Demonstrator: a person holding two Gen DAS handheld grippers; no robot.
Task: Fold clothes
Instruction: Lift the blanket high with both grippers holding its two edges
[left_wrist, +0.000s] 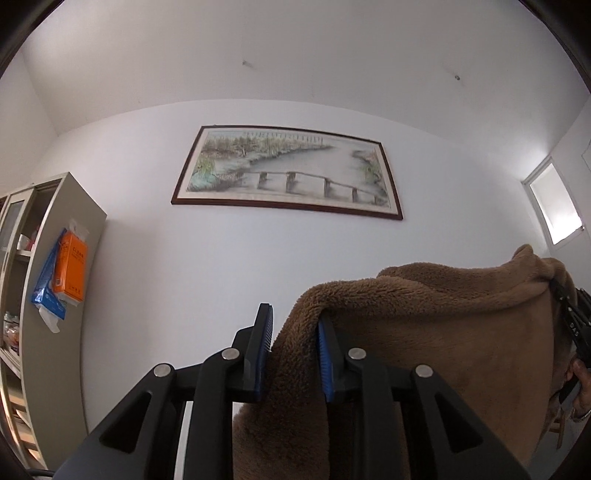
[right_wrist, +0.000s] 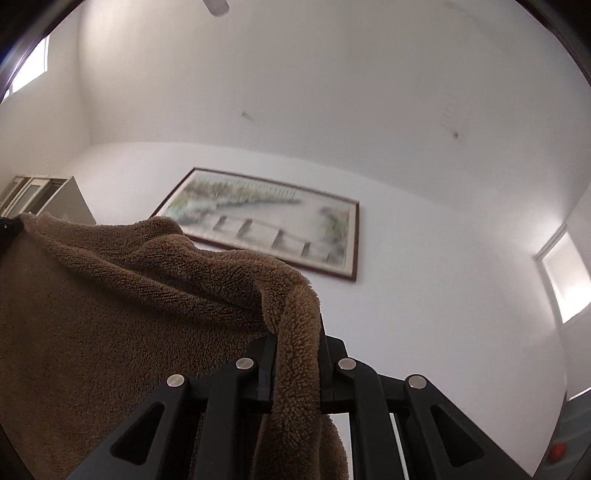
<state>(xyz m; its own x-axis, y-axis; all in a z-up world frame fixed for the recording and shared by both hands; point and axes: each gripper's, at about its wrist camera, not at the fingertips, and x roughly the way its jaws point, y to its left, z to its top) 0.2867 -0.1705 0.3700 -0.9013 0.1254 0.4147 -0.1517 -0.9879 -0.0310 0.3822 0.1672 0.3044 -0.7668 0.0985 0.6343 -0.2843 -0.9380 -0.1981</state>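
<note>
Two grips: one brown fleece garment (left_wrist: 443, 332) hangs in the air between both tools, tilted up toward the wall.
Left hand-held gripper (left_wrist: 295, 332): jaws slightly apart, fleece edge draped between them, lying against the right-side pad.
Right hand-held gripper (right_wrist: 297, 347): clamped on a fleece edge.
Progress: early, I judge — garment lifted and spread, no fold visible.
Left view only: cabinet (left_wrist: 48, 277), orange packet (left_wrist: 72, 269), sharp painting (left_wrist: 288, 171).
Right view only: blurred painting — nothing below.
</note>
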